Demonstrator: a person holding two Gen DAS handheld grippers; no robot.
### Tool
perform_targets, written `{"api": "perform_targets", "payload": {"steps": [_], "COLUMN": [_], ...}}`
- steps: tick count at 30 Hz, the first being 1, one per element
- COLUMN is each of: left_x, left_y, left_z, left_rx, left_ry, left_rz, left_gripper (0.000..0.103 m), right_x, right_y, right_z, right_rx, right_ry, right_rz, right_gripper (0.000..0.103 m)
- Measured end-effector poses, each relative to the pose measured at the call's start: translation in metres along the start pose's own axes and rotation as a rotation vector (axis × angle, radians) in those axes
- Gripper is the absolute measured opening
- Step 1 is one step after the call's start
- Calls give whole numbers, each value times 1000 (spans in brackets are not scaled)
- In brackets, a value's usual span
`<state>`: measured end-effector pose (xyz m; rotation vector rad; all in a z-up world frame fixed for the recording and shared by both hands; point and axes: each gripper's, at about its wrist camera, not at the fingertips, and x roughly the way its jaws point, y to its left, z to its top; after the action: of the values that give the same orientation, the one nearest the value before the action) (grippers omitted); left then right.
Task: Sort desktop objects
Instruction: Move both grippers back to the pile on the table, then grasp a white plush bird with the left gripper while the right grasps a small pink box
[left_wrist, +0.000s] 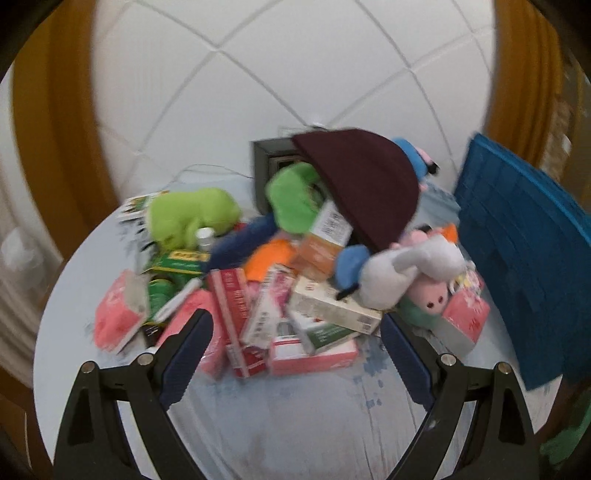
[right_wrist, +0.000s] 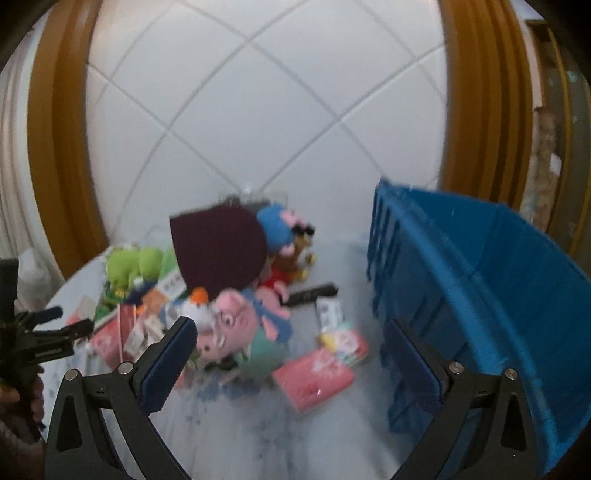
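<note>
Left gripper (left_wrist: 295, 332): jaws apart, empty.
Right gripper (right_wrist: 290, 341): jaws apart, empty.
Maroon hat (left_wrist: 365, 184): atop pile, table centre.
Blue bin (right_wrist: 480, 295): table's right edge.

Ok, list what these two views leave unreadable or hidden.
- Left wrist view: print on the red and white cardboard boxes is smeared by motion blur.
- Both views: the dark maroon knitted beanie covers whatever lies beneath it.
- Right wrist view: the blue plastic crate interior is cut off by the edge.
</note>
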<state>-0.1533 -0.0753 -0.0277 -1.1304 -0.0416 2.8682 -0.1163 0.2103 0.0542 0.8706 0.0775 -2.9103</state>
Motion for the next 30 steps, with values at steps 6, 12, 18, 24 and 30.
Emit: {"api": "perform_targets", "payload": {"steps": [6, 12, 18, 24, 30], "left_x": [37, 80, 122, 133, 90], "left_y": [-42, -77, -88, -71, -29], "left_z": [9, 23, 36, 44, 54], "left_rx": [124, 238, 254, 177, 67], "left_ry": [27, 52, 87, 105, 23], "left_rz": [-59, -40, -46, -121, -69], "left_gripper": [93, 93, 93, 51, 50], "right_x": [21, 53, 98, 138, 168], "right_y": [-3, -15, -31, -31, -2], "right_z": [-6, -2, -2, -7, -8], "right_rx": [4, 14, 50, 78, 35], "right_ry": [58, 114, 188, 257, 326], "right_rz": [5, 9, 13, 41, 119], "right_gripper": [103, 103, 103, 103, 103]}}
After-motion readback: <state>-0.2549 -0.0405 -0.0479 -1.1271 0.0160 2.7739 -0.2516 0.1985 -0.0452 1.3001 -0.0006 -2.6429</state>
